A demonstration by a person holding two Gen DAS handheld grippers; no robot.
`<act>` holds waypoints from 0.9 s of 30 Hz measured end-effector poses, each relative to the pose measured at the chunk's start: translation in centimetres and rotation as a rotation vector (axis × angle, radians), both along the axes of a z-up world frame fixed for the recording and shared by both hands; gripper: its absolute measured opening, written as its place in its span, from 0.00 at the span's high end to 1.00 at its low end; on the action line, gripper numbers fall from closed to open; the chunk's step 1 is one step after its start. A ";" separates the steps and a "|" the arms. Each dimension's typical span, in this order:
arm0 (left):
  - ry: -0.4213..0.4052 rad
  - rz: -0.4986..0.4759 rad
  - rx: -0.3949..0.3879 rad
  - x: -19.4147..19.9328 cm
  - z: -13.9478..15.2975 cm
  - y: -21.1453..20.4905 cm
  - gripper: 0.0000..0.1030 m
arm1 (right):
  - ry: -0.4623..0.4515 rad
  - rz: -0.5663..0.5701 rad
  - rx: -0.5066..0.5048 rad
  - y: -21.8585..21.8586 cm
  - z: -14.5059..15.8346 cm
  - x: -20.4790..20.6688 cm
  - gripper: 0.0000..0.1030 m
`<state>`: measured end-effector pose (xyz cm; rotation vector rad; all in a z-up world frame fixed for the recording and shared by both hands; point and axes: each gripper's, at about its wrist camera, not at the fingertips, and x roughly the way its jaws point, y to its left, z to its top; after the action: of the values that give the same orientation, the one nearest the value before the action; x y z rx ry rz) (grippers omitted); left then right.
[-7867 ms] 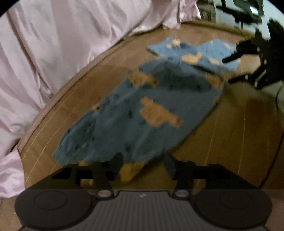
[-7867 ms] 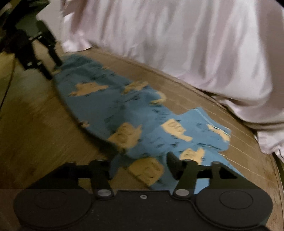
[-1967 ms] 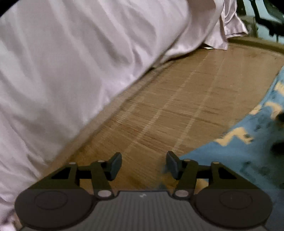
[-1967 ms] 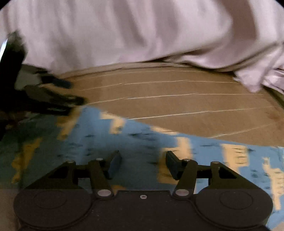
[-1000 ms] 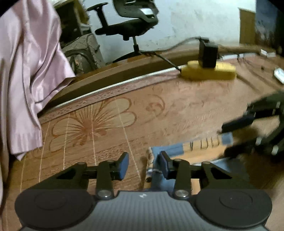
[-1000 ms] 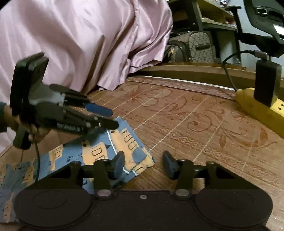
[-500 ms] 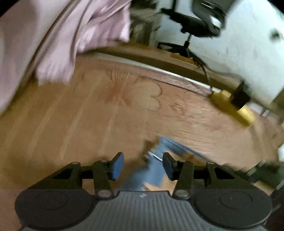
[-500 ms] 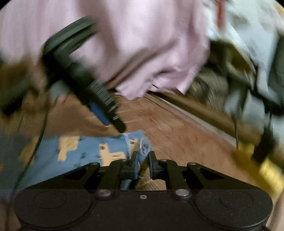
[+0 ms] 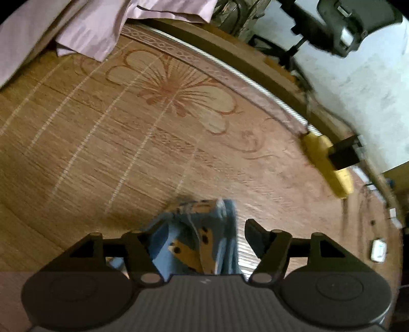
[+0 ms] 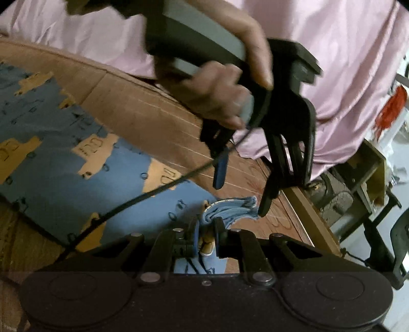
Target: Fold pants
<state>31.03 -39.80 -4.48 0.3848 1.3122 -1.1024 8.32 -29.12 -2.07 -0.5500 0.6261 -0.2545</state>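
**Right gripper clamped on the pants hem, left one wide open over it**

My right gripper (image 10: 206, 231) has its jaws pinched nearly together on a bunched corner of the pants (image 10: 76, 163). The rest of the blue cloth with tan patches lies flat on the mat (image 10: 143, 109), spreading off to the left. The tan patches have dark outlined lettering on them, but it's too blurry to read. No brand marks I can make out on either tool.

My left gripper (image 9: 202, 229) is spread wide, gripping nothing, with that same bunched corner sitting between its fingers. In the right wrist view my hand (image 10: 219, 86) is wrapped around its handle, tips pointing down just beside the corner, and a black cable (image 10: 143, 196) trails across the pants.

Surface is a woven bamboo mat with a printed flower (image 9: 176, 97) and a patterned border. Pink sheet (image 10: 345, 51) bunched along the far side. Yellow power strip (image 9: 329, 166) with a black plug at the right, office chair (image 9: 340, 23) past the edge by a white wall.
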 end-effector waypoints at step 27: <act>0.157 0.287 -0.260 1.1 3.6 12.8 0.92 | -0.087 0.134 -0.024 4.8 3.9 -2.6 0.88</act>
<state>32.17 -26.97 -0.93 -0.0842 1.2933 -1.0567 5.71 -24.33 1.81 -0.5984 0.5005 -0.1594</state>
